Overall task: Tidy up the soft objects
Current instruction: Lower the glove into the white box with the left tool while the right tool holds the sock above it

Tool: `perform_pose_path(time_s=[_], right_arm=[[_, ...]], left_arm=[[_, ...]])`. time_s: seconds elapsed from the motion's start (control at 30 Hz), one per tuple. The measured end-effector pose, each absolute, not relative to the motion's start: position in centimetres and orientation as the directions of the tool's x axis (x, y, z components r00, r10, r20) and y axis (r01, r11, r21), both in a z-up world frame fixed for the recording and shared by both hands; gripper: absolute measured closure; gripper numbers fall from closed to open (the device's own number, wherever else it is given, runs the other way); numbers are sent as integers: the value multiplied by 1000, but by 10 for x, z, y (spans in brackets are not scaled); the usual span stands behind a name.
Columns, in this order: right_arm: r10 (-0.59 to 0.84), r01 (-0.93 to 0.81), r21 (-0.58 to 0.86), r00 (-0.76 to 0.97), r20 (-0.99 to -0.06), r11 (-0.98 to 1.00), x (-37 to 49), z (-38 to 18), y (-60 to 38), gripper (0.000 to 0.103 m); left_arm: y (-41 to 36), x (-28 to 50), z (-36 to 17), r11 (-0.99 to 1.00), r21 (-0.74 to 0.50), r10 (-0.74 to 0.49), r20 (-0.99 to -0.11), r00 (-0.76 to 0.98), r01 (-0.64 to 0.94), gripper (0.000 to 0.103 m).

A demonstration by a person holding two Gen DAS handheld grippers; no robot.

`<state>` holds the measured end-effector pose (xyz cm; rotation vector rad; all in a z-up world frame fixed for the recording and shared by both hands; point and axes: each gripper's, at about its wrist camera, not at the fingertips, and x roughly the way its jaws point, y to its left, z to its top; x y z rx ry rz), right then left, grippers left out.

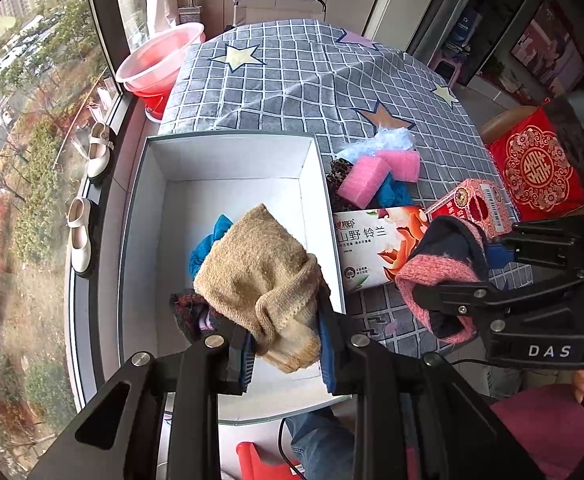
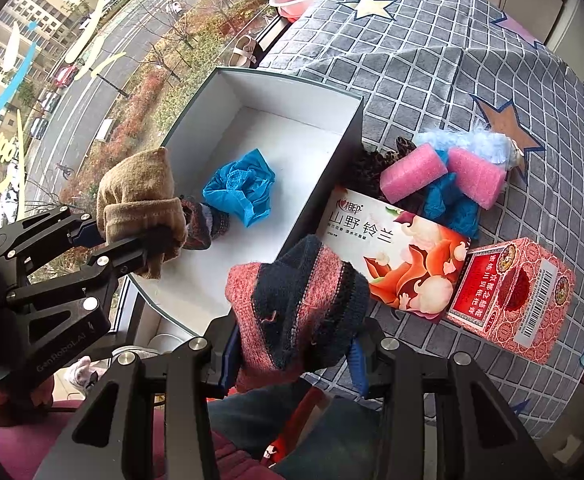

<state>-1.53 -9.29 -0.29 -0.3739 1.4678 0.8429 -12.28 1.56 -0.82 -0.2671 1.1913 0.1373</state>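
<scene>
My left gripper (image 1: pixel 287 346) is shut on a tan knitted piece (image 1: pixel 259 276) and holds it over the near end of the open white box (image 1: pixel 231 152). On the box floor lie a crumpled blue cloth (image 2: pixel 239 188) and a dark striped knit (image 2: pixel 203 224). My right gripper (image 2: pixel 292 360) is shut on a pink and navy knitted piece (image 2: pixel 296 304), above the table just right of the box's near corner. The right wrist view shows the left gripper (image 2: pixel 127 240) with the tan knit (image 2: pixel 139 192). In the left wrist view the right gripper (image 1: pixel 466 276) is at the right.
On the grey checked tablecloth (image 1: pixel 292 80), right of the box, lie two pink foam blocks (image 2: pixel 412 176), a pale blue fluffy piece (image 2: pixel 480 142), leopard cloth and blue cloth (image 2: pixel 452 204). A tissue box (image 2: pixel 396 252) and a red carton (image 2: pixel 512 292) stand nearer. A pink basin (image 1: pixel 159 60) and shoes sit by the window.
</scene>
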Motion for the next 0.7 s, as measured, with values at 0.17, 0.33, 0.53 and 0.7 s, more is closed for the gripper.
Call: perform_pose_path(time_s=[0.17, 0.33, 0.53, 0.7], right_arm=[[264, -699, 264, -110, -958, 665, -17, -4, -91, 59], [262, -700, 263, -111, -959, 664, -16, -4, -91, 59], [262, -700, 263, -111, -959, 664, -17, -4, -91, 59], [261, -700, 261, -110, -959, 665, -18, -4, -89, 59]], left_arm=[[17, -124, -9, 958, -135, -35, -931, 364, -252, 75], [17, -125, -9, 958, -134, -34, -931, 363, -254, 75], [20, -127, -10, 955, -135, -31, -931, 365, -265, 75], [23, -129, -10, 951, -141, -32, -931, 363, -276, 75]])
